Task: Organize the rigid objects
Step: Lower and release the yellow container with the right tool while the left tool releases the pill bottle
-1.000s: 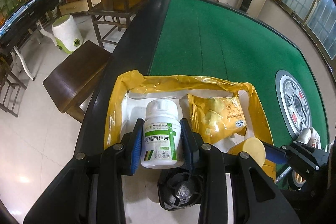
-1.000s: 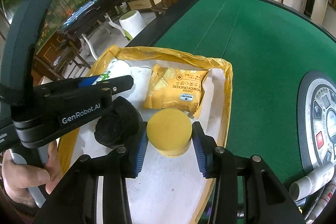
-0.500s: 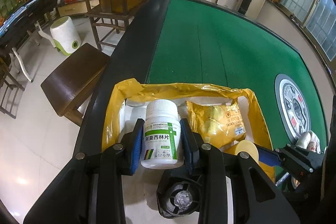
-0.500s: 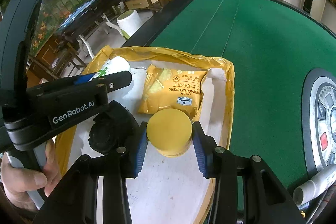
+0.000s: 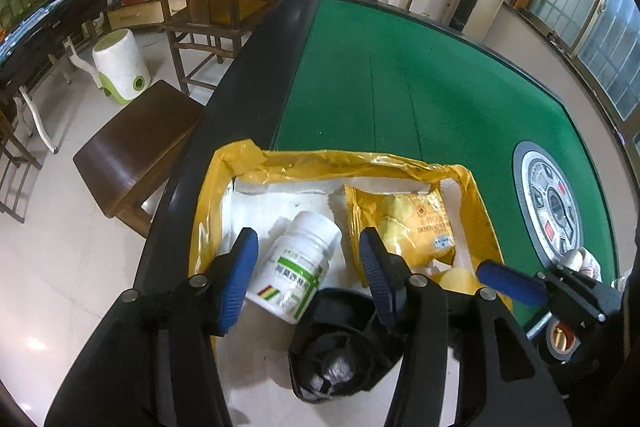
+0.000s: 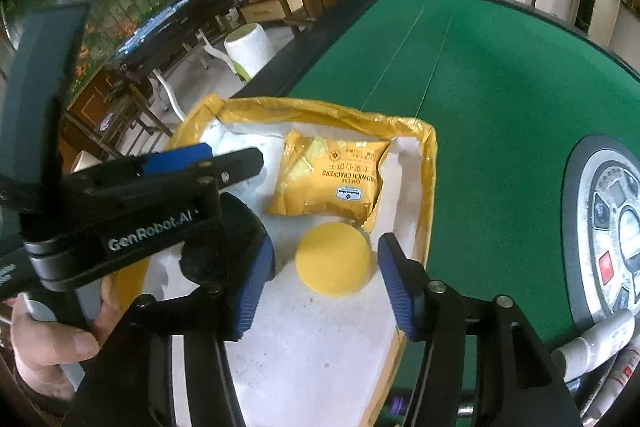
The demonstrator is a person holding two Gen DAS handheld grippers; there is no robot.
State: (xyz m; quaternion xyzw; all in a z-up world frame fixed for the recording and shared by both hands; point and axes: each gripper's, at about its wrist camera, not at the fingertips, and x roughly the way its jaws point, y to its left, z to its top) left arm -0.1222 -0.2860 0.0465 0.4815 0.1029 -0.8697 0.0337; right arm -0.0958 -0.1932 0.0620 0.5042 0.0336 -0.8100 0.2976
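Note:
A yellow-rimmed white tray [image 5: 360, 163] [image 6: 428, 163] sits at the green table's near left corner. In it lie a white pill bottle [image 5: 296, 267], tipped on its side, a yellow cracker packet [image 5: 404, 227] [image 6: 332, 179], a yellow round lid [image 6: 334, 259] [image 5: 456, 277] and a black round object [image 5: 336, 359] [image 6: 224, 247]. My left gripper [image 5: 308, 275] is open, its blue pads apart on either side of the bottle. My right gripper [image 6: 326, 283] is open, its pads apart either side of the yellow lid.
The green felt table [image 5: 400, 79] has a round control panel [image 5: 554, 203] [image 6: 616, 227] at the right. White tubes [image 6: 600, 343] lie at the near right. A tape roll [image 5: 560, 337] lies beside the tray. A brown stool [image 5: 132, 147] and chairs stand off the table's left edge.
Both grippers opened. The left let go of the pill bottle, which now lies tilted in the tray. The right let go of the yellow lid, which rests on the tray.

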